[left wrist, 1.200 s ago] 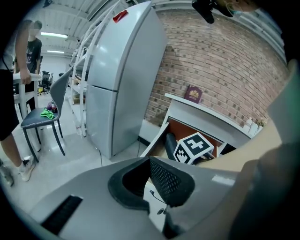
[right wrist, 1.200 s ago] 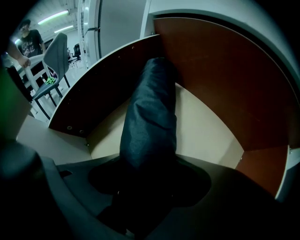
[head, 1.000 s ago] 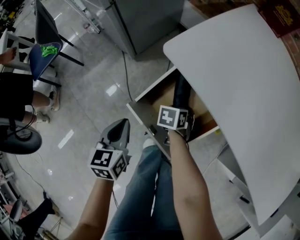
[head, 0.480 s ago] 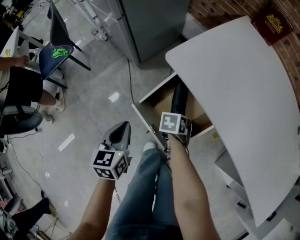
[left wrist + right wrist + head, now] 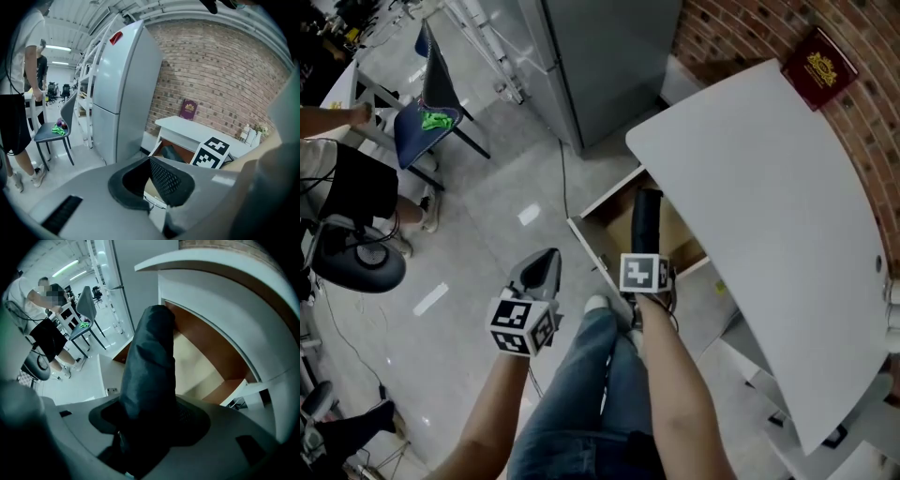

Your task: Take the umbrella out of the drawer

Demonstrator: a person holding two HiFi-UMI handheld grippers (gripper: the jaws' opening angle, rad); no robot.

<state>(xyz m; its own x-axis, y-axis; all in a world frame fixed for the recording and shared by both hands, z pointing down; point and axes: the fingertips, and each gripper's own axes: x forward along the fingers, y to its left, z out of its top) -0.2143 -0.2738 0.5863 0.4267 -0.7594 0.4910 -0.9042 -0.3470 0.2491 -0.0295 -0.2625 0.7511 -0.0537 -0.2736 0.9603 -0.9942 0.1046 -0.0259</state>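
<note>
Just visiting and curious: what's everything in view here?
umbrella: one, dark, folded, above the open drawer
drawer: one, white, brown inside, pulled out under the table
table: one, white, against the brick wall
booklet: one, dark red, table's far corner
refrigerator: one, grey, beside the table
chair: one, dark, floor at left
cloth: one, green, on the chair seat
bystander: at least one, dark shorts, by the chair
left gripper: one, grey, jaws together, empty
right gripper: one, grey, shut on the umbrella
</note>
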